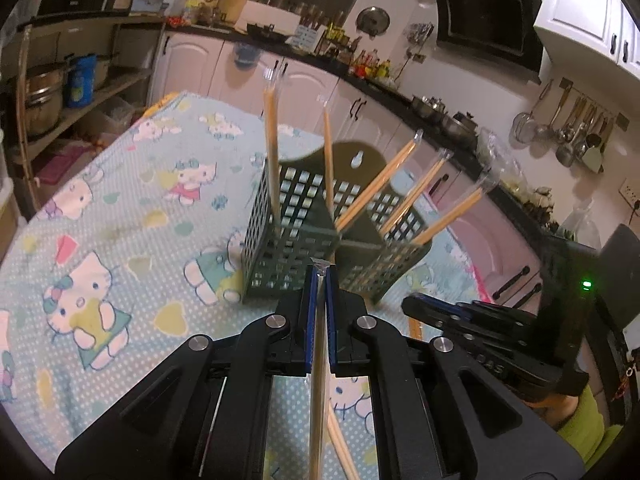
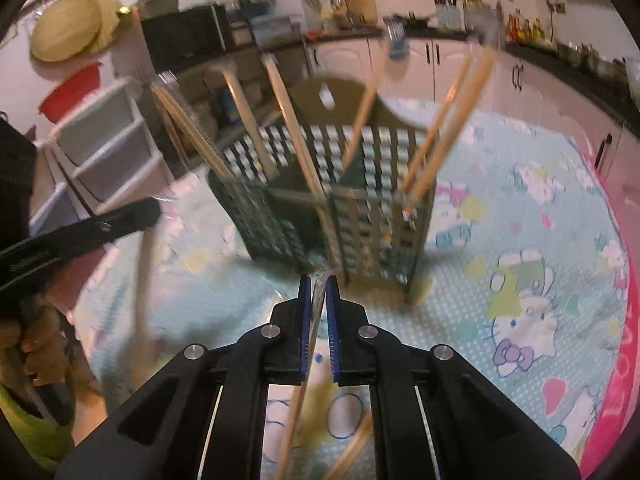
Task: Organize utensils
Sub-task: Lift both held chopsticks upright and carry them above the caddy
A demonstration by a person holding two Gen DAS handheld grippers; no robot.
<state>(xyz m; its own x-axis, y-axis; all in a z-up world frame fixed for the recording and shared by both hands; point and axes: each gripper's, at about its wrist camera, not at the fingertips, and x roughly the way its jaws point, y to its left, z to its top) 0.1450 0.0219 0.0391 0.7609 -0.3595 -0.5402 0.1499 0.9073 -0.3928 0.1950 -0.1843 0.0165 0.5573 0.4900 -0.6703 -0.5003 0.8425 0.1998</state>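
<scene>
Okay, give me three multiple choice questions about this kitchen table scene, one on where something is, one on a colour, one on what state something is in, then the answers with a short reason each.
1. Where does the utensil holder stand?
A. On the patterned tablecloth
B. On the black countertop
C. On a wooden shelf

2. What colour is the holder?
A. Red
B. Dark green
C. White

3. What is the left gripper doing?
A. Standing wide open and empty
B. Shut on a wrapped pair of chopsticks
C. Shut on a ladle

Answers:
1 A, its base sits on the cartoon-cat cloth.
2 B, its grid walls and arched back are dark green.
3 B, the blue pads pinch the clear wrapper at its tip.
</scene>
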